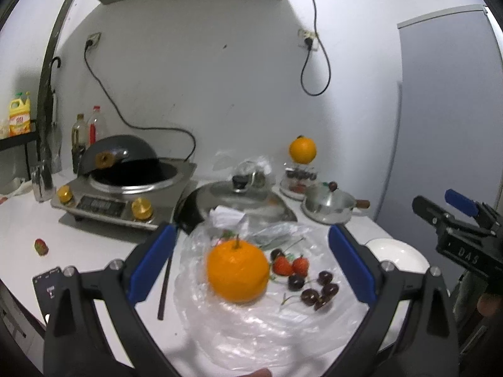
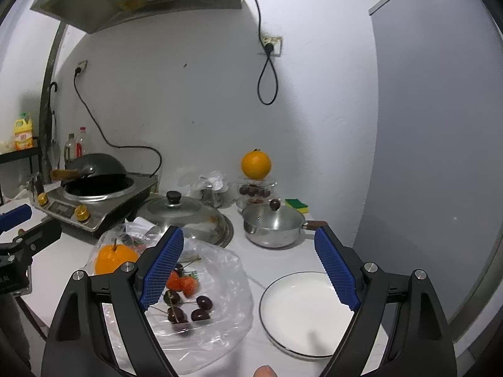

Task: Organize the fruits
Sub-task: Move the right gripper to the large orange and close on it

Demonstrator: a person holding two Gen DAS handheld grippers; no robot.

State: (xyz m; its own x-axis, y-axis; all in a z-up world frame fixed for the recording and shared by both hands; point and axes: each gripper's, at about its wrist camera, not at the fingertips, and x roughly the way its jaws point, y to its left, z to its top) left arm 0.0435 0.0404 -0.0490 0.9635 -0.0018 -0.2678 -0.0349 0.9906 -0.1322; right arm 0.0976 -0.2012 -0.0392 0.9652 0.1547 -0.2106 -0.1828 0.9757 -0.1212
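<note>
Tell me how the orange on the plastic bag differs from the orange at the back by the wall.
The near orange lies low on the crinkled plastic bag beside strawberries and cherries; the far orange is perched high on a clear jar. The near one shows a long stem, the far one only a dark nub. Both are round and bright orange.

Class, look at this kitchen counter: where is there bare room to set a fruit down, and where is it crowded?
Free: the white plate is bare, and so is the counter strip between the plastic bag, plate and small pot. Crowded: the bag holds the orange, strawberries and cherries; the back wall is packed with the lid, jars and stove.
</note>
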